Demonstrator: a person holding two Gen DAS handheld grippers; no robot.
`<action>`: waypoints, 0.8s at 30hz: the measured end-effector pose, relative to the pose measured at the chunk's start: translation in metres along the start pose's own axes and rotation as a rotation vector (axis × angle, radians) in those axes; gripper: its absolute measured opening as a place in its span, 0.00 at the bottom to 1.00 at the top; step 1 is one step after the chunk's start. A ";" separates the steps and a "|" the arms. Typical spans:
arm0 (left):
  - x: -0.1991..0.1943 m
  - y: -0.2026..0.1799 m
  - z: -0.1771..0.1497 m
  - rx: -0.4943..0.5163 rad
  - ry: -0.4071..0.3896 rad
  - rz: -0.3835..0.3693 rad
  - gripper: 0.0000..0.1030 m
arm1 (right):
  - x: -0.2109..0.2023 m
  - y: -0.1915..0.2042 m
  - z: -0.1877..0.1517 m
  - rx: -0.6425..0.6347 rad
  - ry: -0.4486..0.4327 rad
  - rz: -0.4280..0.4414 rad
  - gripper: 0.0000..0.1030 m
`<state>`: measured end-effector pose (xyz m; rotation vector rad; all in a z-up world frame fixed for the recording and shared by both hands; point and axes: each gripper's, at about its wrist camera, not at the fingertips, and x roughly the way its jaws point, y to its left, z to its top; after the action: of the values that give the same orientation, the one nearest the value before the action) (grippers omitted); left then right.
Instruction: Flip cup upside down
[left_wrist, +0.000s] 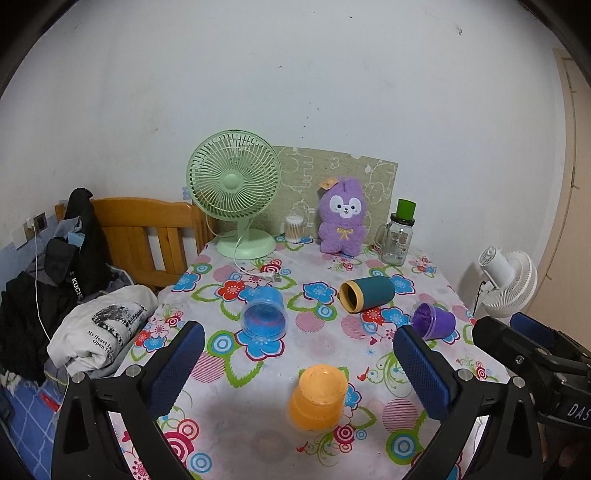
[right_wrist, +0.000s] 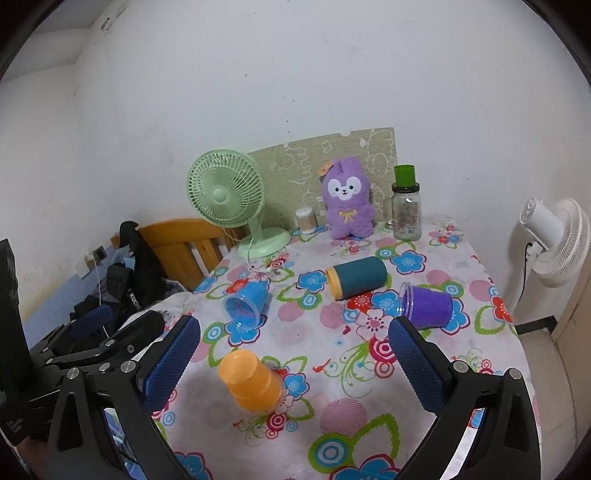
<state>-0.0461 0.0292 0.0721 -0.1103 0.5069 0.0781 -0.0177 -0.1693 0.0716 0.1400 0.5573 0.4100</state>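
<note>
An orange cup (left_wrist: 318, 398) stands upside down on the floral tablecloth, near the front; it also shows in the right wrist view (right_wrist: 251, 382). A blue cup (left_wrist: 265, 314) (right_wrist: 246, 301), a teal cup with a yellow rim (left_wrist: 366, 294) (right_wrist: 356, 277) and a purple cup (left_wrist: 433, 319) (right_wrist: 428, 306) lie on their sides further back. My left gripper (left_wrist: 299, 363) is open and empty, above the orange cup. My right gripper (right_wrist: 293, 360) is open and empty, just right of the orange cup.
At the back of the table (left_wrist: 325, 343) stand a green fan (left_wrist: 236, 192), a cotton-swab jar (left_wrist: 294, 228), a purple plush toy (left_wrist: 343, 218) and a glass jar with a green cup on it (left_wrist: 399, 236). A wooden chair with clothes (left_wrist: 110, 258) is left; a white fan (left_wrist: 508, 282) is right.
</note>
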 end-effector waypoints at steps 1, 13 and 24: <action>0.000 -0.001 0.000 0.001 0.001 0.001 1.00 | 0.000 0.000 0.000 0.000 0.000 0.002 1.00; 0.000 0.001 0.001 -0.003 0.006 0.000 1.00 | 0.003 0.000 0.000 -0.002 0.008 0.006 1.00; 0.005 0.001 -0.001 -0.003 0.020 -0.003 1.00 | 0.003 0.000 -0.001 -0.002 0.008 0.007 1.00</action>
<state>-0.0422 0.0302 0.0689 -0.1152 0.5268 0.0746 -0.0160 -0.1685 0.0697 0.1380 0.5647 0.4183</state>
